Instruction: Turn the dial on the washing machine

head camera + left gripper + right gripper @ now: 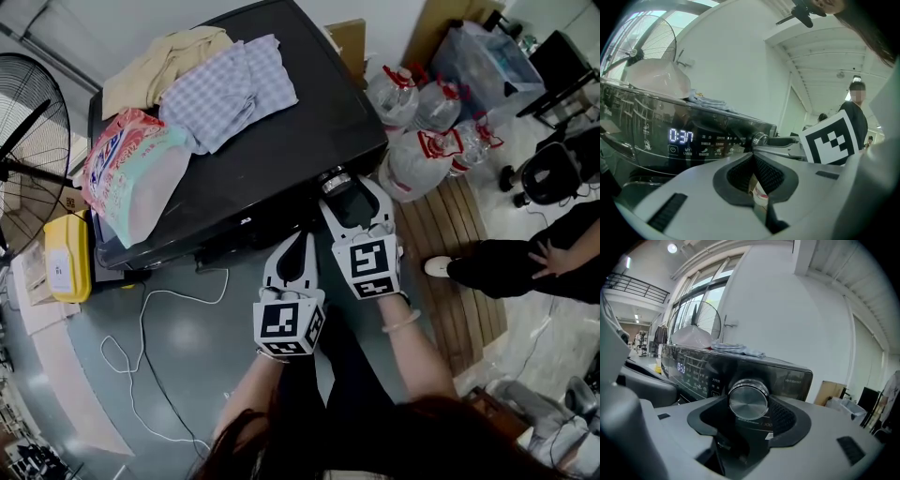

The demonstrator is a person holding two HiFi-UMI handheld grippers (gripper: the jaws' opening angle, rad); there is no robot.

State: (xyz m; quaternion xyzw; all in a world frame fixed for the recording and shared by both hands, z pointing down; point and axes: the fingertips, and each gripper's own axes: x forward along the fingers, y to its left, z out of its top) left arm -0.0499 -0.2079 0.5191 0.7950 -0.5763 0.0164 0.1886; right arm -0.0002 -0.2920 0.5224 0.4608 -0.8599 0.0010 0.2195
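Right gripper view looks straight along the right gripper point(750, 405) at the round brushed-metal dial point(748, 399), which sits squarely between the two dark ribbed pads. Each pad appears to press against one side of the dial's rim, so the tool reads as pinching the dial rather than merely flanking it. The dial sticks out from the right end of the control panel of the glossy black washing machine point(291, 131), and the head view shows the same hold from above.

The left gripper point(752, 155) hangs just beside the right one, its jaws pressed together on nothing, pointing towards the panel near the lit blue display point(681, 136) that reads 0:37.

Judging from this, the grip is made and the twist itself is what remains. The main risk is slip. The dial's rim looks smooth and polished, so a light pinch could let the pads skate round it while the dial stays put. A twist that is not centred on the dial's axis could lever one pad off the rim or scrape the glossy panel behind it. Turning too far would probably land on the wrong programme. The idle left gripper is close enough to the panel's lit symbols that a stray nudge forward might bump one of them.
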